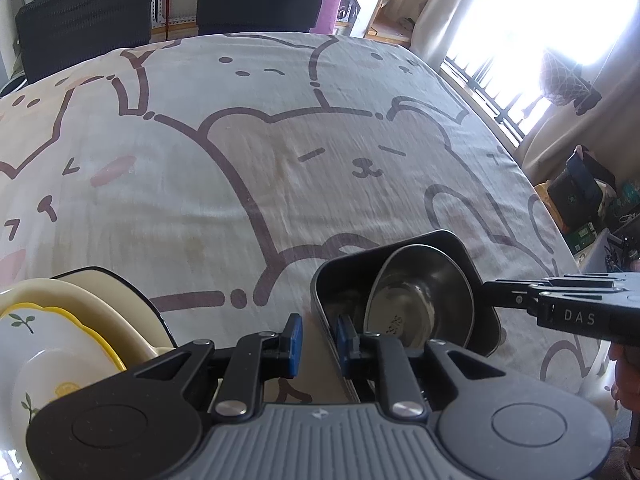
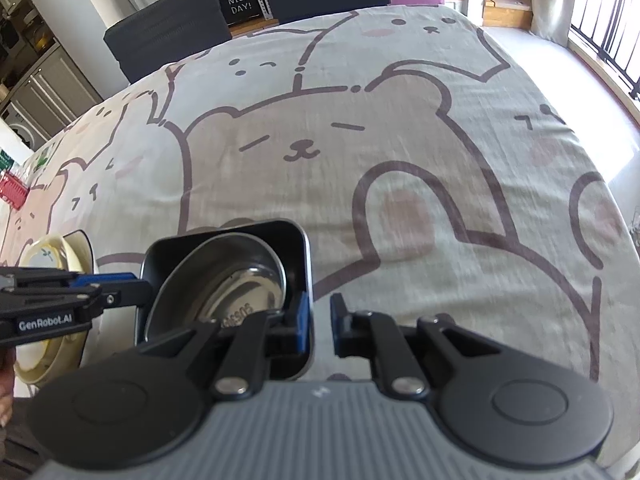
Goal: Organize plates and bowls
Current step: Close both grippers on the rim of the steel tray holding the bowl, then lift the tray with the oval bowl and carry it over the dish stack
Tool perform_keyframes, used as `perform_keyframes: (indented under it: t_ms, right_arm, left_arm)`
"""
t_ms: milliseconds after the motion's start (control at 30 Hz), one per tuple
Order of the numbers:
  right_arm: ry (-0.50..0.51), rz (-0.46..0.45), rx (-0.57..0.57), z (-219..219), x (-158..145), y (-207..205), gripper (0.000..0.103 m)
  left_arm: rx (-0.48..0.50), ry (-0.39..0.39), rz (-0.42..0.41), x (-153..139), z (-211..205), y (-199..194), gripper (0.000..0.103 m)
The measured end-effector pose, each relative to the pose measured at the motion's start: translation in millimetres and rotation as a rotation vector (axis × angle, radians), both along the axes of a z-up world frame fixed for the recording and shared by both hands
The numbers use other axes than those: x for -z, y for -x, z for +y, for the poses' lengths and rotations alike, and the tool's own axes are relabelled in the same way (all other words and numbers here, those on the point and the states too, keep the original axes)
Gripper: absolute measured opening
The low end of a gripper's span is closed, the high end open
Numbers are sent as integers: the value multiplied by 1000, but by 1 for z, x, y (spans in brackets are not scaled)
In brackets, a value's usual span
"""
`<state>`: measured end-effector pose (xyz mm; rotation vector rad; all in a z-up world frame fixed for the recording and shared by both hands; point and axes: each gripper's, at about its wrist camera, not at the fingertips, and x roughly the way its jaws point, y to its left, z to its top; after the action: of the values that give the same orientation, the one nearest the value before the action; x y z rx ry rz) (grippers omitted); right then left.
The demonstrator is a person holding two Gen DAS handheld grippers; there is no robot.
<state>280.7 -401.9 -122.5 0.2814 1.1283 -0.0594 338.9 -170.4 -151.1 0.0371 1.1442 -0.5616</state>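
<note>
A black square dish [image 1: 472, 264] stands on the cloth near the front edge with a steel bowl [image 1: 408, 300] tilted inside it. The same dish [image 2: 296, 240] and steel bowl [image 2: 240, 284] show in the right wrist view. My left gripper [image 1: 318, 340] is open, straddling the dish's left wall. My right gripper [image 2: 320, 326] is open, straddling the dish's right wall. A stack of cream and yellow-rimmed floral plates [image 1: 60, 328] lies left of the dish, also seen in the right wrist view [image 2: 44, 256].
The table is covered by a cartoon bear cloth [image 1: 280, 160]. Two dark chairs [image 1: 84, 12] stand at the far side. A window with curtains [image 1: 540, 40] is on the right. A red item [image 2: 12, 192] lies at the far left edge.
</note>
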Motion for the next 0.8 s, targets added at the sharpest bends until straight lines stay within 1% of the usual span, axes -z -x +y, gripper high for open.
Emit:
perform_keyframes:
  t_ms: [100,167,267,400,500,600,800]
  right_arm:
    - [-6,4,6,-1,1,-1,14]
    - [11,3,-8,0,0,-1,13]
    - [35,14,-38,6,2,-4,9]
    - [49,34,-50,10,4,-9,6]
    - [50,39,-54,12,5,-10,3]
    - [56,41,-63,13,4,-10,3]
    - [23,48,-59,10,4,-8,3]
  left_arm:
    - [-5,2,2,0,0,1,22]
    - [-4,0,3,0,0,3,20]
    - [19,7,24,2,-4,6,14]
    - [33,-8,44,8,-8,11,14]
    - [12,4,64,10,-5,9,14]
    - [-4,21,76,11,-4,8,10]
    - [-75,66,105,13,3,2,8]
